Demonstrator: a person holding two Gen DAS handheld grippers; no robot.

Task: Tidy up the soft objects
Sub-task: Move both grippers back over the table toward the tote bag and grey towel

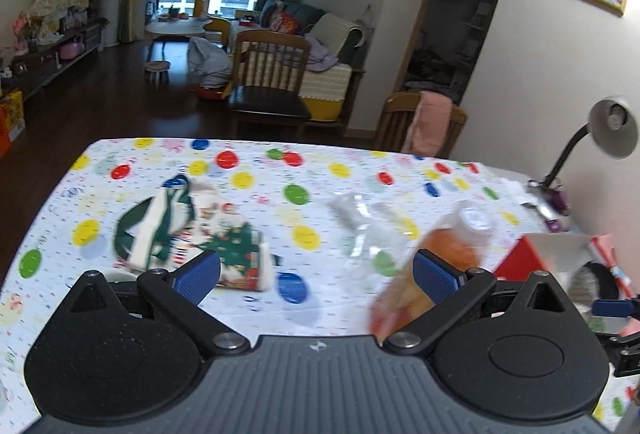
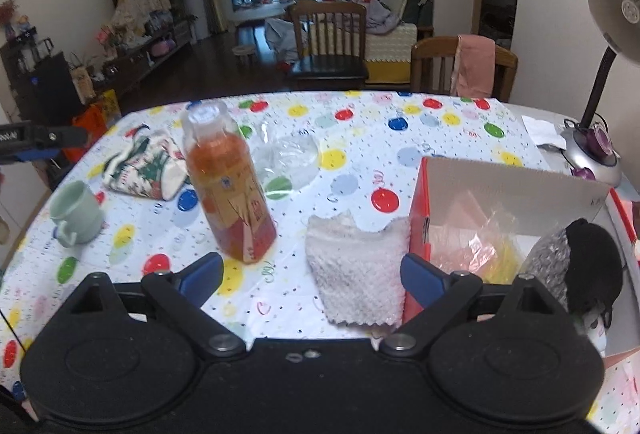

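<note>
You have a white waffle-textured cloth lying flat on the bench at lower centre of the right wrist view, its right edge touching the red-sided cardboard box. Inside that box, at lower right, sit a black-and-grey knitted item and crumpled clear plastic. At left, a rumpled green-and-white Christmas-print cloth bag lies beside the bottle.

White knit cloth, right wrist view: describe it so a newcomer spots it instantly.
Start at the red-sided open box on the dotted tablecloth. Flat against its left wall lies the white knit cloth, the only plain white, nubby-textured piece; the other cloth beyond the bottle is green-printed.
</note>
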